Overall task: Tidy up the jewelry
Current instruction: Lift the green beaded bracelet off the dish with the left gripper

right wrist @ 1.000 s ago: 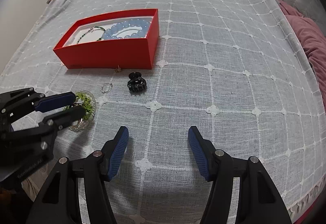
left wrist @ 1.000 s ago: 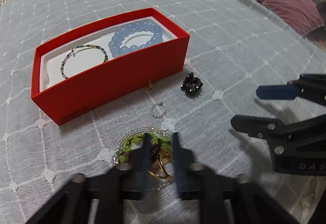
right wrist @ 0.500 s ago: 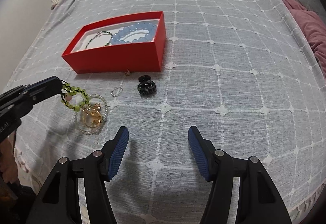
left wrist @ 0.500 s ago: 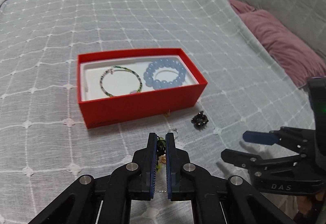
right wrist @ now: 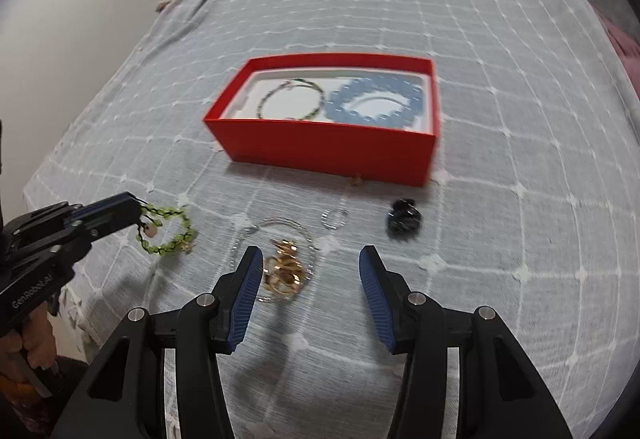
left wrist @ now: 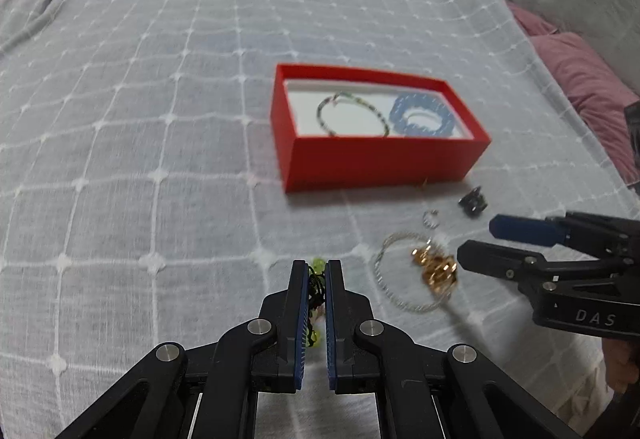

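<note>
1. The green bracelet [left wrist: 316, 291] is mostly hidden between the left gripper's [left wrist: 317, 271] fingers in the left view.
2. The red box [right wrist: 328, 155] and its bracelets are motion-blurred.
3. The tiny gold piece [right wrist: 356, 180] by the box is too small to identify.
4. The gold jewelry [right wrist: 285, 271] is blurred.

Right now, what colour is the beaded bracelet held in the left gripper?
Light green beaded bracelet on dark cord; the right wrist view shows it best.
</note>
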`<control>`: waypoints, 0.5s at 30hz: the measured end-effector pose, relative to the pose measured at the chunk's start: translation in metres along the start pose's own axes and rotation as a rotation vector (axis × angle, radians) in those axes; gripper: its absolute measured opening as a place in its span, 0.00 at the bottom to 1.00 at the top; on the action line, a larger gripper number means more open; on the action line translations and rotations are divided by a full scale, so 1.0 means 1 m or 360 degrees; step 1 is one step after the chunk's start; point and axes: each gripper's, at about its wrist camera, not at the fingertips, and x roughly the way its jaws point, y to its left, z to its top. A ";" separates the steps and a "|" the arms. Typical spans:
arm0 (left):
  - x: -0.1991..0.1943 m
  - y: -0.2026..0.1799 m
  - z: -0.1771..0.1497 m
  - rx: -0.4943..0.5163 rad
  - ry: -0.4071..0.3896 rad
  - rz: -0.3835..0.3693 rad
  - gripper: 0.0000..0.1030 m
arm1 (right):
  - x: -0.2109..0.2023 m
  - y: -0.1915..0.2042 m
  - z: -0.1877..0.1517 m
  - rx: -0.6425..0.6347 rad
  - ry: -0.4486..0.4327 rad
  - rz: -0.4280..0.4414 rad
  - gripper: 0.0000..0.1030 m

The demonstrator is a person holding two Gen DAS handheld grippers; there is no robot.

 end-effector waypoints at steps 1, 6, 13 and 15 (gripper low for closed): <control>0.001 0.003 -0.003 -0.0010 0.0008 -0.0014 0.02 | 0.003 0.004 0.000 -0.0024 0.0010 0.0004 0.55; 0.004 0.013 -0.016 -0.0006 0.0055 -0.0018 0.02 | 0.026 0.020 -0.006 -0.0133 0.0092 -0.0031 0.66; 0.009 0.026 -0.025 -0.0026 0.0094 -0.0014 0.02 | 0.048 0.038 -0.020 -0.0379 0.0036 -0.0145 0.78; 0.011 0.030 -0.026 -0.0036 0.0103 -0.0005 0.02 | 0.052 0.036 -0.019 -0.0369 -0.0005 -0.0127 0.78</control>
